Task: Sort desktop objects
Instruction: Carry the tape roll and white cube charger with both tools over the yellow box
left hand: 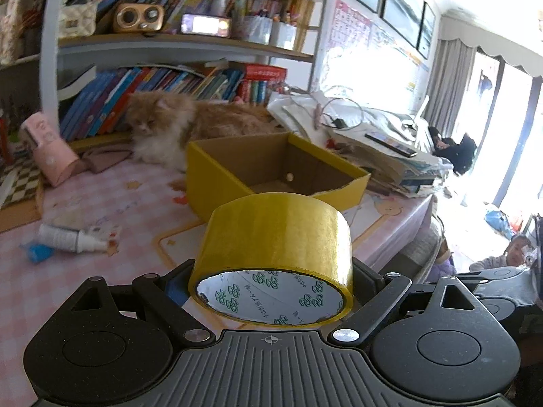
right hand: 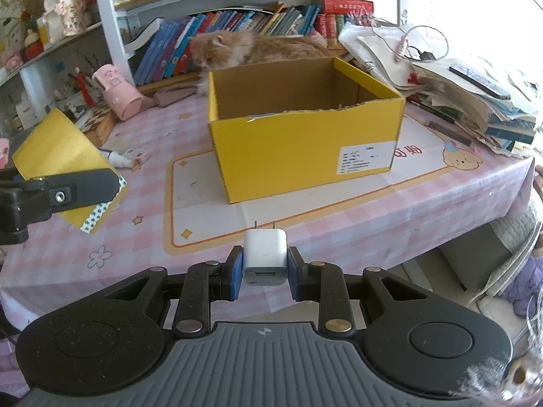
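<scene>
Charger (right hand: 265, 257) clamped in right fingers, prongs toward yellow box (right hand: 305, 142); left fingers clamp tape roll (left hand: 275, 261), axis toward camera

Strong daylight pours in from the window (left hand: 502, 129) to the right of the yellow box (left hand: 271, 169), so that side is washed out white. The shelves (left hand: 176, 44) behind the box look soft and blurry. Straight lines bend near the edges, and the corners go dark.
</scene>
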`<move>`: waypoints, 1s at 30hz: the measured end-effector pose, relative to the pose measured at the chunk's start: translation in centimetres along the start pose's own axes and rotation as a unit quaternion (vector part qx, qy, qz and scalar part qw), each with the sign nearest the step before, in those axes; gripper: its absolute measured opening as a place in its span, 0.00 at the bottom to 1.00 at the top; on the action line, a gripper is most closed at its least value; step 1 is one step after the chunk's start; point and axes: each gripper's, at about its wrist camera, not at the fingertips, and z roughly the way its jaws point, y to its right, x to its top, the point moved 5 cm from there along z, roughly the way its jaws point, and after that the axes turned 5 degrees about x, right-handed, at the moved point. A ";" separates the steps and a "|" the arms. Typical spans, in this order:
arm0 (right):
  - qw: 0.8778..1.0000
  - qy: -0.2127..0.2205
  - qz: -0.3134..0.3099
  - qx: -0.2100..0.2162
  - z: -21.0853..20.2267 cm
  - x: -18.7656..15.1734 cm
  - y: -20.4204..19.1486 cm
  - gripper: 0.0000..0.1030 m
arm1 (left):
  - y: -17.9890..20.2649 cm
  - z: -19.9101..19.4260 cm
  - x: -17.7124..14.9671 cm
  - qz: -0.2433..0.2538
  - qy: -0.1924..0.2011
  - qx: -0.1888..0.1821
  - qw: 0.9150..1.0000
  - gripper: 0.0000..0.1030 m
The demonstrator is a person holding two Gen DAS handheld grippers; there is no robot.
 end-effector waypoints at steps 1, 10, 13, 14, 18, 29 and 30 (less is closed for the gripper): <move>1.000 0.002 0.005 0.000 0.0 0.1 0.4 0.23 | 0.4 0.3 0.3 0.004 0.000 -0.003 1.000 0.90; 0.999 0.019 0.044 -0.008 0.1 1.3 5.2 0.23 | 4.6 3.3 2.9 0.029 0.005 -0.023 0.999 0.90; 0.999 0.028 0.038 -0.009 0.1 2.1 6.3 0.23 | 5.4 4.4 4.3 0.037 0.014 -0.018 0.999 0.90; 0.999 0.032 0.036 -0.008 0.1 2.5 6.8 0.23 | 5.6 4.8 5.0 0.040 0.018 -0.014 0.999 0.90; 0.998 0.054 0.029 0.000 0.2 4.7 8.5 0.23 | 5.9 6.6 7.2 0.044 0.033 0.006 0.998 0.90; 0.993 0.105 -0.032 0.052 2.8 12.1 11.0 0.24 | 6.1 12.7 9.0 0.046 0.005 0.086 0.995 0.90; 0.992 0.107 -0.040 0.057 3.3 12.7 11.1 0.24 | 6.1 13.2 8.8 0.051 0.000 0.093 0.994 0.90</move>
